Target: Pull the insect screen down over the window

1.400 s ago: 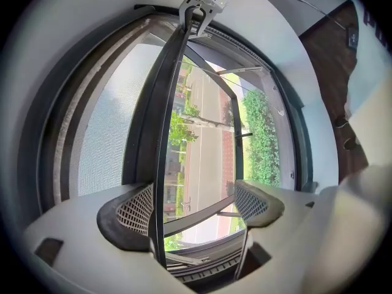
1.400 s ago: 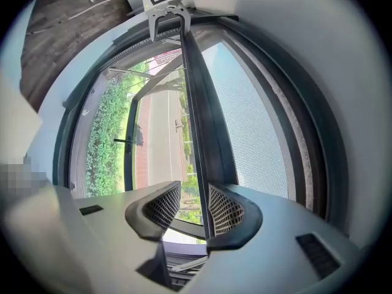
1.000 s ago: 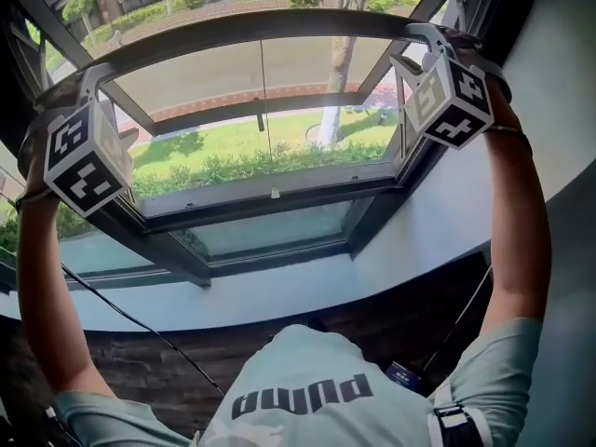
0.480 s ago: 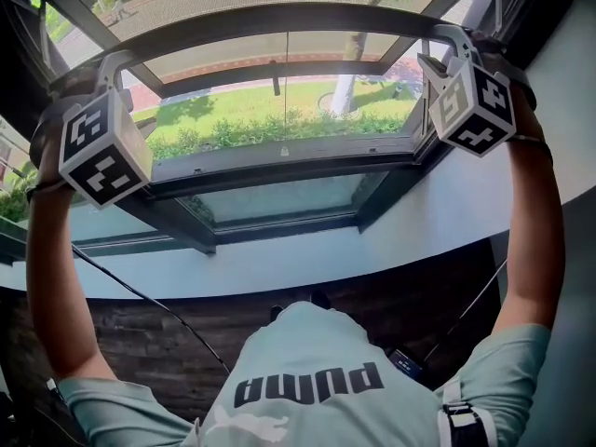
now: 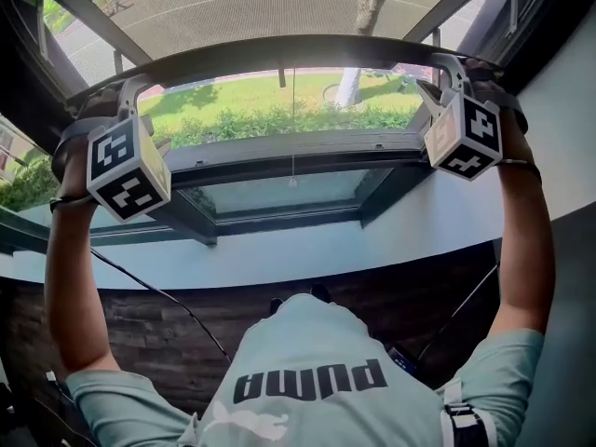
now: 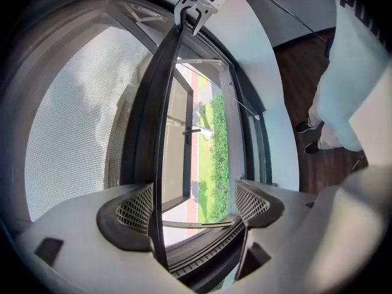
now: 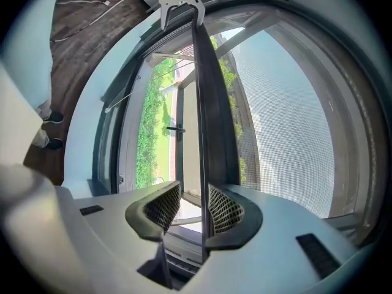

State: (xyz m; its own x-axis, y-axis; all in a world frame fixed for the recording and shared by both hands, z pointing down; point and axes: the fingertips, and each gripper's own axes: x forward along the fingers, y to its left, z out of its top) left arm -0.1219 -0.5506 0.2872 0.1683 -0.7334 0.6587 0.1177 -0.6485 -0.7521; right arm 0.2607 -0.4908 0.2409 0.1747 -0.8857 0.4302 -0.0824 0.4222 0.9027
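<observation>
The insect screen's grey mesh (image 5: 261, 7) fills the upper part of the window, and it ends in a dark bottom bar (image 5: 289, 49). My left gripper (image 5: 128, 88) hooks the bar's left end and my right gripper (image 5: 449, 65) its right end. In the left gripper view the jaws of the left gripper (image 6: 193, 207) stand wide apart, with the bar (image 6: 160, 103) lying against one pad. In the right gripper view the right gripper (image 7: 195, 208) has a narrower gap; the bar (image 7: 205, 90) touches one pad only, and daylight shows beside it.
Below the bar the open window frame (image 5: 279, 161) shows lawn and hedge outside. A thin pull cord (image 5: 292, 128) hangs from the bar's middle. A pale curved sill (image 5: 279, 254) runs under the window. Dark floor and cables lie behind me.
The bottom bar has come down over the window with both grippers on it, and more mesh shows above it. The head view has tilted slightly.
</observation>
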